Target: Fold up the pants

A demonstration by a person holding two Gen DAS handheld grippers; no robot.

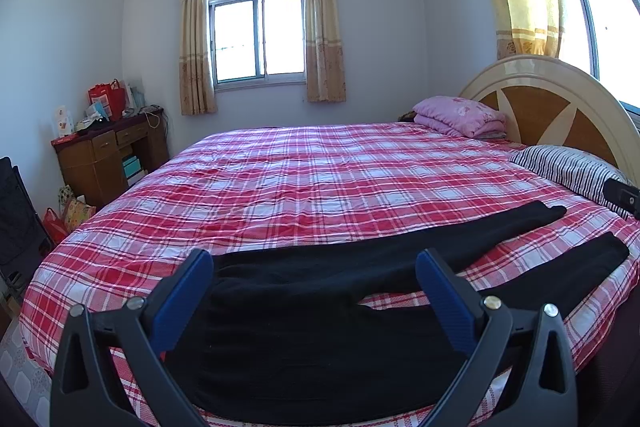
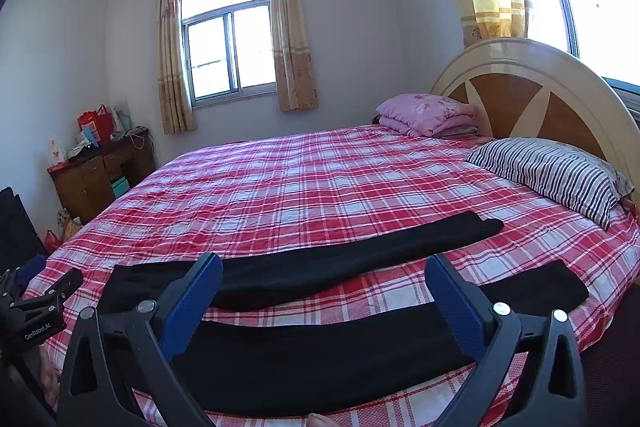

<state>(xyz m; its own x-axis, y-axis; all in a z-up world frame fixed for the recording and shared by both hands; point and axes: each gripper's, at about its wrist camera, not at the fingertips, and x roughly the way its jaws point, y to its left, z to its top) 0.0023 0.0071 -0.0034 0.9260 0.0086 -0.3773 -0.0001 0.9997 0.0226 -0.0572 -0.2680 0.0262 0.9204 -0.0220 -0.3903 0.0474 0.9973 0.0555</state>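
Black pants [image 1: 320,327] are seen spread flat along the near edge of the bed [image 1: 304,187], on its red plaid sheet, legs parted and pointed toward the striped pillow [image 2: 548,175]. The left claw [image 1: 314,291] is held spread wide above the waist end; the right claw [image 2: 324,291] is held spread above the legs, nothing pinched.

Both grippers [image 1: 314,283] [image 2: 324,287]: black frames, blue-padded jaws, silver screws [image 1: 492,302]
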